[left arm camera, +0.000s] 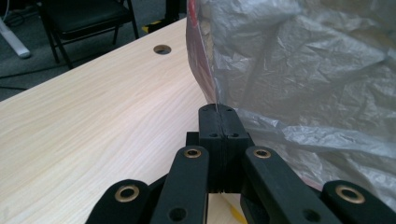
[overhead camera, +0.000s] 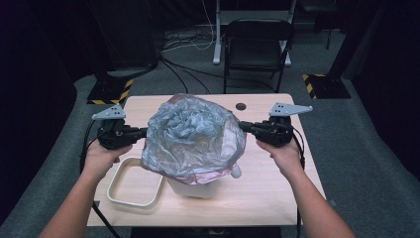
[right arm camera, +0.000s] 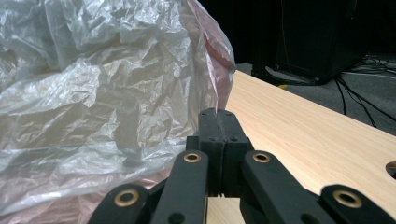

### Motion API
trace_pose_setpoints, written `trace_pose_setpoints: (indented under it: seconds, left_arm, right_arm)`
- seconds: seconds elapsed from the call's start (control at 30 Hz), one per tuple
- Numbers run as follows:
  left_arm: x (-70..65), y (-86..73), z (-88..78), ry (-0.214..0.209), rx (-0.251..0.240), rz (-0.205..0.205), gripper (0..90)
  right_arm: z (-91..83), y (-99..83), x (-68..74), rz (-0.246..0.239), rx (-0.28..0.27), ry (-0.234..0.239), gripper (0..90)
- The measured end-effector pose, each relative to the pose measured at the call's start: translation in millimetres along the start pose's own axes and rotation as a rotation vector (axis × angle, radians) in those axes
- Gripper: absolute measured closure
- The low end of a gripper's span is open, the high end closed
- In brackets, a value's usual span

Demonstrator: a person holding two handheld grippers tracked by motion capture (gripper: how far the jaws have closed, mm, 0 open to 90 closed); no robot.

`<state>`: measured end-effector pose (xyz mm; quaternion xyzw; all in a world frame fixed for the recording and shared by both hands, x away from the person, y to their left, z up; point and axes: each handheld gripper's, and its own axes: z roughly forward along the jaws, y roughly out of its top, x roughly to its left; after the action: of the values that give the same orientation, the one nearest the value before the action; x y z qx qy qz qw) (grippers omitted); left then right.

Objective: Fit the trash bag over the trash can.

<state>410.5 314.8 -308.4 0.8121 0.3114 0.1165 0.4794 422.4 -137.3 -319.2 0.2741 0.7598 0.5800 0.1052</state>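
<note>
Two grippers — left gripper; right gripper — pinching plastic bag (opposite edges).

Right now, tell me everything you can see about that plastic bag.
The plastic bag is thin, crinkled, see-through film, greyish with a pink tint along its edges. It hangs puffed up between the two grippers, over the white container at the table's middle. The left gripper and the right gripper each pinch an opposite edge with shut fingers.

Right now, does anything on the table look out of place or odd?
Nothing looks spilled or damaged. The crumpled plastic bag is held at both edges by the left gripper and right gripper over the white container. Its lid lies on the table beside it.
</note>
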Motion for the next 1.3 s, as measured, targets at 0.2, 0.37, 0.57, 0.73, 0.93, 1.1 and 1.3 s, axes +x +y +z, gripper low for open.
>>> trace_pose_setpoints:
  seconds: [0.2,0.37,0.57,0.73,0.93,1.1,1.3]
  left_arm:
    - [2.9,-7.4,2.1,0.001,0.016,-0.015,89.6]
    - [3.8,-13.6,1.0,0.004,0.024,-0.024,89.6]
    - [6.4,-21.0,-0.1,0.002,0.031,-0.042,89.6]
    - [6.1,-23.8,-1.7,0.007,0.029,-0.042,89.6]
    - [7.3,-33.8,-0.8,-0.002,0.022,-0.055,89.6]
    - [10.9,-45.3,3.8,-0.009,0.028,-0.077,89.6]
    - [9.9,-44.1,-4.8,0.011,-0.011,-0.076,79.5]
  right_arm:
    - [1.3,-5.8,-1.0,0.015,0.013,0.000,89.9]
    - [-3.3,-5.8,1.2,0.014,0.006,0.000,89.5]
    - [-4.7,-12.6,0.1,0.025,0.037,-0.007,89.9]
    - [-1.6,-18.2,0.1,0.035,0.041,0.004,89.8]
    - [-0.3,-25.8,0.3,0.024,0.058,-0.018,89.9]
    - [3.2,-39.5,-3.3,0.050,0.073,-0.016,89.9]
    - [-1.2,-37.7,1.4,0.031,0.061,-0.023,73.9]
